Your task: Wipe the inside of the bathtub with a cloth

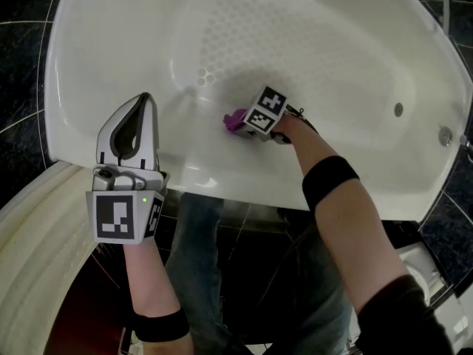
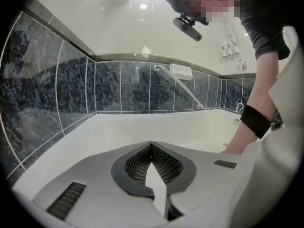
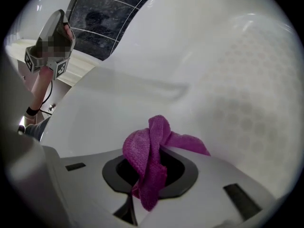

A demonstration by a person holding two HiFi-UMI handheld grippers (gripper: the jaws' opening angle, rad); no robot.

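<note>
A white bathtub point(image 1: 355, 58) fills the head view, with a dotted anti-slip patch point(image 1: 229, 28) on its floor. My right gripper point(image 1: 244, 123) is down inside the tub near its near wall, shut on a purple cloth point(image 1: 234, 120). In the right gripper view the cloth point(image 3: 149, 151) bunches between the jaws against the tub's white wall point(image 3: 142, 61). My left gripper point(image 1: 144, 102) hovers over the tub's near left rim, shut with nothing in it. In the left gripper view the left gripper point(image 2: 152, 146) has its tips together above the tub's rim point(image 2: 104, 132).
Dark marbled tiles point(image 2: 118, 84) line the wall behind the tub, with a chrome grab rail point(image 2: 178, 84). An overflow fitting point(image 1: 398, 109) and a chrome knob point(image 1: 445, 135) sit at the tub's right side. A cream ribbed surface point(image 1: 37, 242) lies at lower left, beside the person's legs point(image 1: 244, 272).
</note>
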